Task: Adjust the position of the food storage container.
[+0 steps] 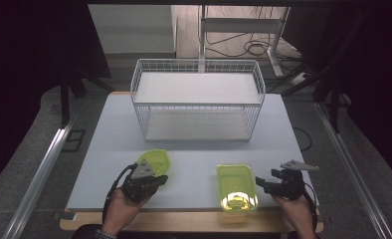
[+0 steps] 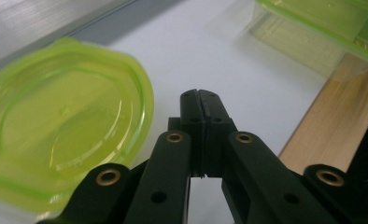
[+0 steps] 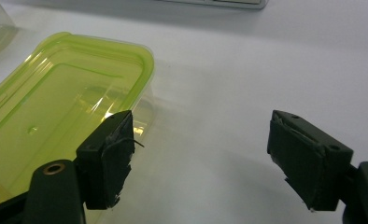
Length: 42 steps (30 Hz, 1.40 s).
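Now my left gripper [image 1: 156, 180] has its jaws pressed together, empty, the lid [image 1: 153, 161] just above at lower left; right gripper [image 1: 261, 184] spread beside the tub [image 1: 236, 186], whose long axis runs up-down.

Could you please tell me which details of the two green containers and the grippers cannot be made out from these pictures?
- Translucent green rounded plastic container: in the high view the left gripper covers its near edge; in the left gripper view the frame edge cuts it off.
- Translucent green rectangular plastic container: glare at its near end in the high view hides whether anything lies inside.
- Right gripper: in the high view too small and dark to judge its jaw gap.
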Tool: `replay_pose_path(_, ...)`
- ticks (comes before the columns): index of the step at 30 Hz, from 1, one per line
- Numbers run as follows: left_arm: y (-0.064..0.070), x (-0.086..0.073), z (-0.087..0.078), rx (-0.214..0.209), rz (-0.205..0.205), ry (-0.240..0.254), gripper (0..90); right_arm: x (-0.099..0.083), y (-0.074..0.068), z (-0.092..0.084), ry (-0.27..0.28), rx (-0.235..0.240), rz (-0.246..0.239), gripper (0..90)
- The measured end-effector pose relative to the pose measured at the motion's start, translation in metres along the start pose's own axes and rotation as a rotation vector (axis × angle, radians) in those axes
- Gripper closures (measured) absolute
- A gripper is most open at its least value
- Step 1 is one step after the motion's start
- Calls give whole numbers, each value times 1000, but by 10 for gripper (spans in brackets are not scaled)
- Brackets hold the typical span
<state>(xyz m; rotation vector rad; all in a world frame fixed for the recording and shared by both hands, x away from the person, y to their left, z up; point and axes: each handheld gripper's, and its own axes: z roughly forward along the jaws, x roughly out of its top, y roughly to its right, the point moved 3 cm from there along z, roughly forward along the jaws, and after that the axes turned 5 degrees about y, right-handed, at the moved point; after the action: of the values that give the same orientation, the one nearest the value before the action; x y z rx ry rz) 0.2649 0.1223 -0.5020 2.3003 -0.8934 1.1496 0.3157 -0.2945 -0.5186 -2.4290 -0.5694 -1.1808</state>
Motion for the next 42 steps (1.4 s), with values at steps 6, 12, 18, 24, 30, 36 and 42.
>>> replay_pose_path(6,-4,17,20,7,5,-7,900,-1,1,0,-4,2,4,234)
replay_pose_path(12,-13,20,37,50,-18,-24,900,-1,1,1,-4,3,4,232)
replay_pose_path(18,-22,16,38,76,-42,-30,900,-2,2,2,-16,6,11,231)
replay_pose_path(24,-31,9,36,98,-86,-30,900,-2,2,2,-18,6,10,230)
replay_pose_path(30,-44,1,27,121,-125,-27,900,-2,2,2,-17,8,16,230)
replay_pose_path(36,-59,-7,15,158,-157,-27,900,-2,0,2,-18,11,7,251)
replay_pose_path(42,-69,-11,8,177,-176,-20,900,-1,-2,1,-27,25,5,309)
